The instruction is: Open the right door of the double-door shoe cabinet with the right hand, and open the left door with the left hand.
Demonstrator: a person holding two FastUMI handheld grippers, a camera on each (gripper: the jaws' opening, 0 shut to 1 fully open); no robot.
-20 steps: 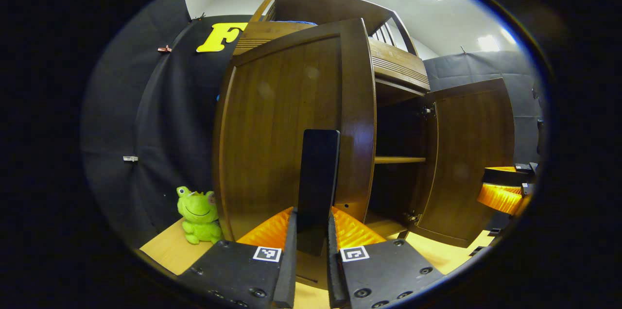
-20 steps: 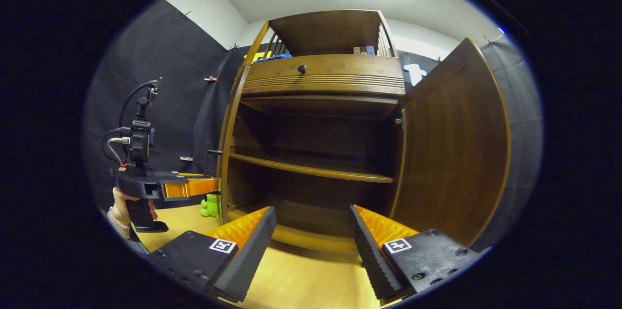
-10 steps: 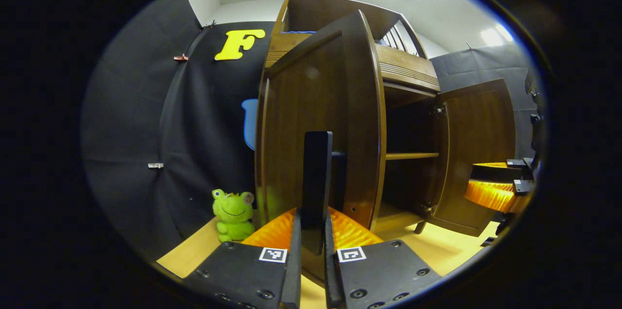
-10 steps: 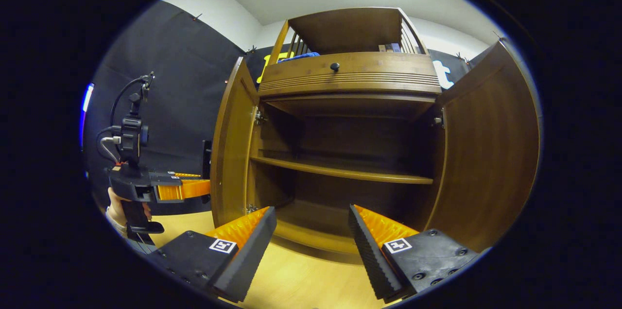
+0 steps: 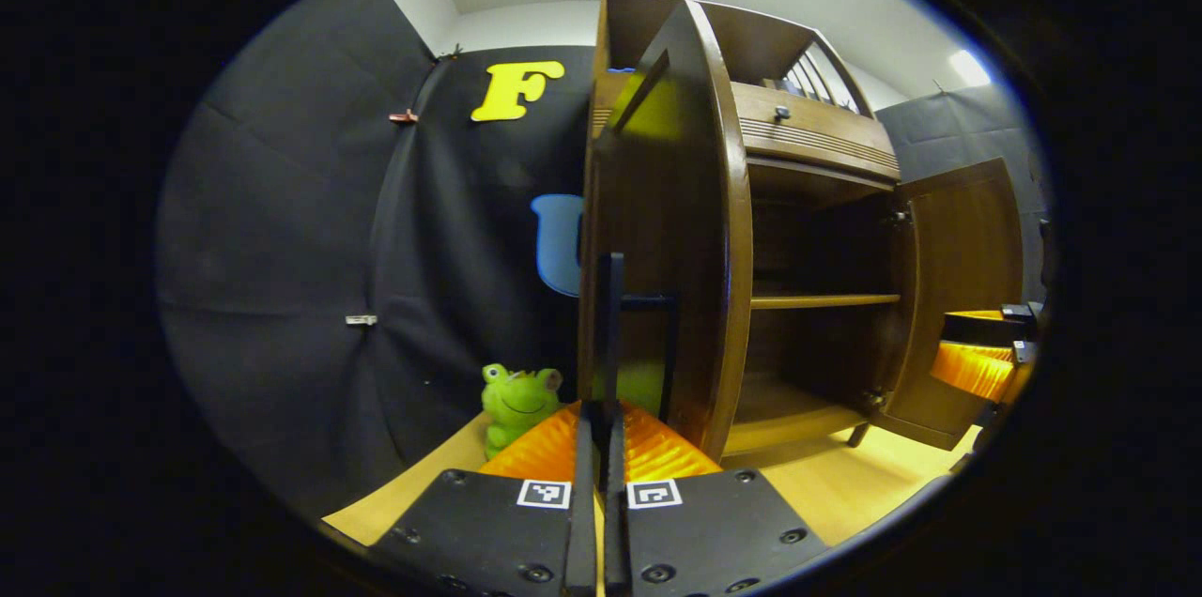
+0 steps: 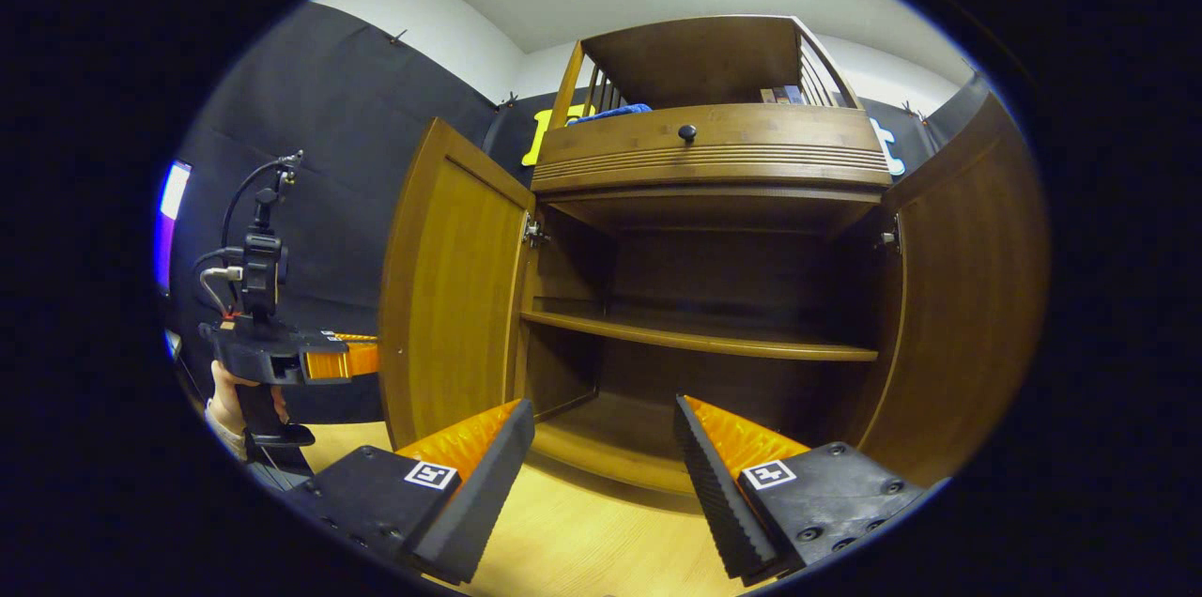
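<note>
Shoe cabinet (image 6: 700,165) stands upright on the pale wood floor (image 6: 582,541), both tall doors swung outward: left door (image 6: 451,287), right door (image 6: 967,297). Left claw (image 5: 598,447) pinches the left door's black handle (image 5: 612,325); right claw (image 6: 601,475) gapes wide, holding nothing. Green frog toy (image 5: 515,400) sits by the black cloth wall.

You are facing a dark brown wooden shoe cabinet (image 6: 700,156) showing a lighter golden-brown left door (image 6: 451,287); a bright green frog plush (image 5: 515,402) is sitting on pale yellow wood floor (image 5: 845,494); orange-ribbed, black-padded fingers (image 6: 488,475) are wearing black-and-white square markers.
</note>
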